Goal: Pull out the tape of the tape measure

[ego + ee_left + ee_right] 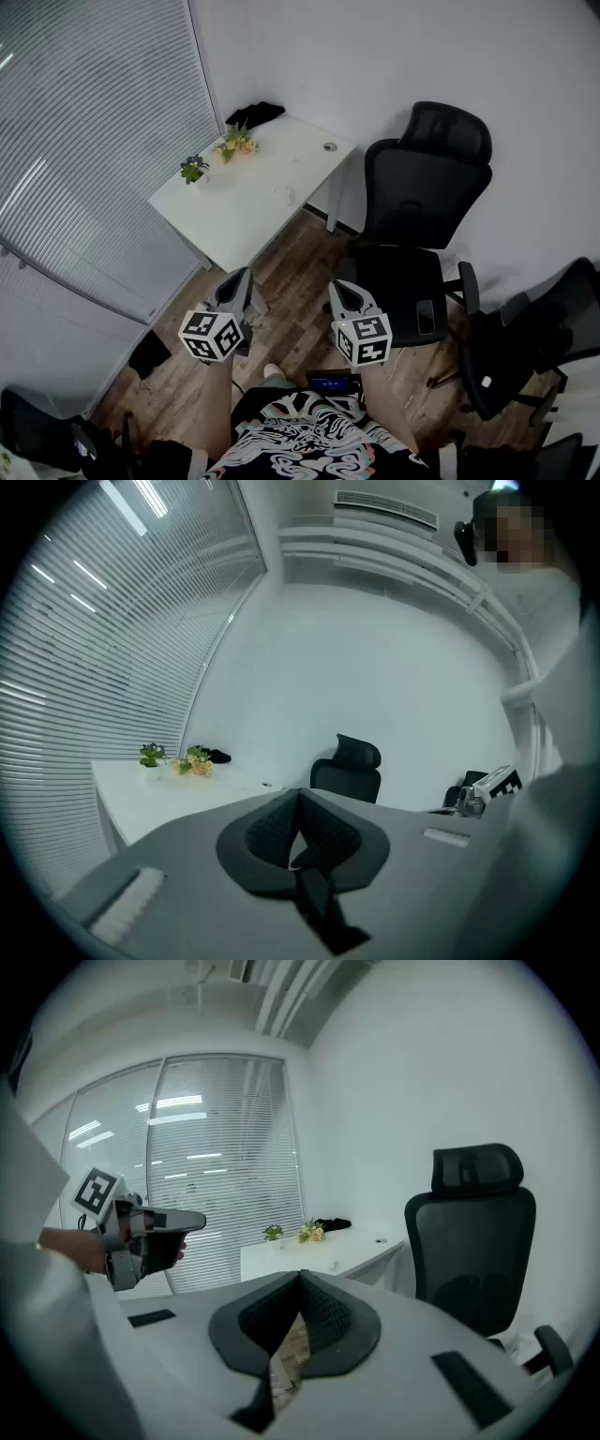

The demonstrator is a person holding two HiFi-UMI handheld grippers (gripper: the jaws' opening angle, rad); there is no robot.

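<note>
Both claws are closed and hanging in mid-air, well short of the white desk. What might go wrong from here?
1. The left gripper and right gripper are shut and empty; they must open before gripping, or they may just push things.
2. Heading to the white table, the right one may clip the black office chair.
3. The small plants could get knocked over.

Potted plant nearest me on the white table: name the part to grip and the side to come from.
Take the small white pot under the leaves, jaws level, probably from the table's near end. The plant stands upright there with bare tabletop before it; the yellow-flowered plant sits behind it, the blinds beside. Open the shut left gripper first.
</note>
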